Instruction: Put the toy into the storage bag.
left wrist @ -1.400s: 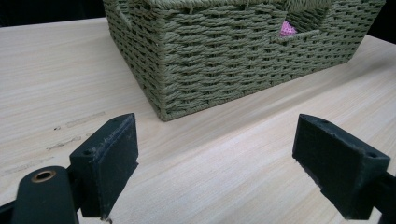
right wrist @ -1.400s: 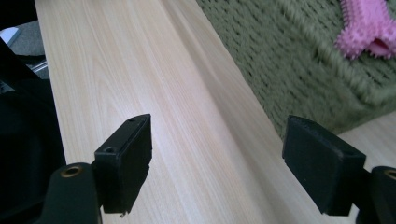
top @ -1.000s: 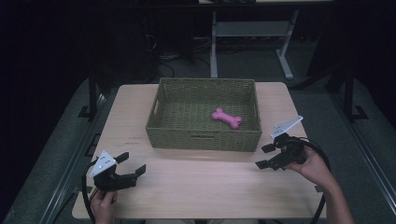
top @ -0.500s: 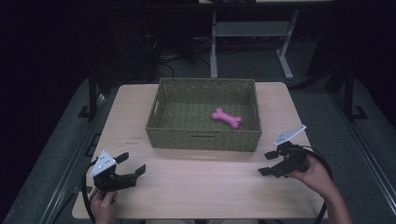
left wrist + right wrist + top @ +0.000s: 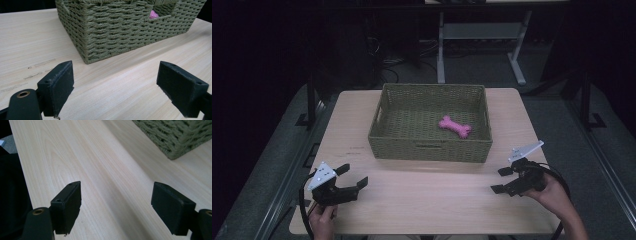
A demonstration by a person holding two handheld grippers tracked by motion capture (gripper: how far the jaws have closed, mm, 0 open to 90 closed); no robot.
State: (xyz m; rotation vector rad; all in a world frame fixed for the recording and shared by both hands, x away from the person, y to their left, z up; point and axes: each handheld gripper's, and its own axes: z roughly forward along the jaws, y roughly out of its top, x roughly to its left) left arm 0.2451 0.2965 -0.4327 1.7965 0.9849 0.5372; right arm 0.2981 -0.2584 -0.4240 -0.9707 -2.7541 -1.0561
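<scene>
Black-jawed left tool (image 5: 346, 181) sits released, jaws spread wide, empty, low over the pale wooden worktop (image 5: 427, 200) at 7 o'clock. Right tool (image 5: 507, 179) likewise released and empty, at 4 o'clock, jaws aimed inward across the bare wood. Between them and farther out, at 12 o'clock, stands the olive-green woven rectangular basket (image 5: 429, 150); near wall close to the left tool in the left gripper view, corner just visible in the right gripper view. Pink bone-shaped toy (image 5: 455, 126) lies flat inside the basket, right of centre, apart from the walls; a pink sliver peeks through the handle slot (image 5: 153, 14). Risks, as I judge: both tools are well apart from the toy, so a reach from this low could clip the basket rim and shove the light basket. Toy is small and flat, so a shallow approach may pinch weave instead or let it slip.
</scene>
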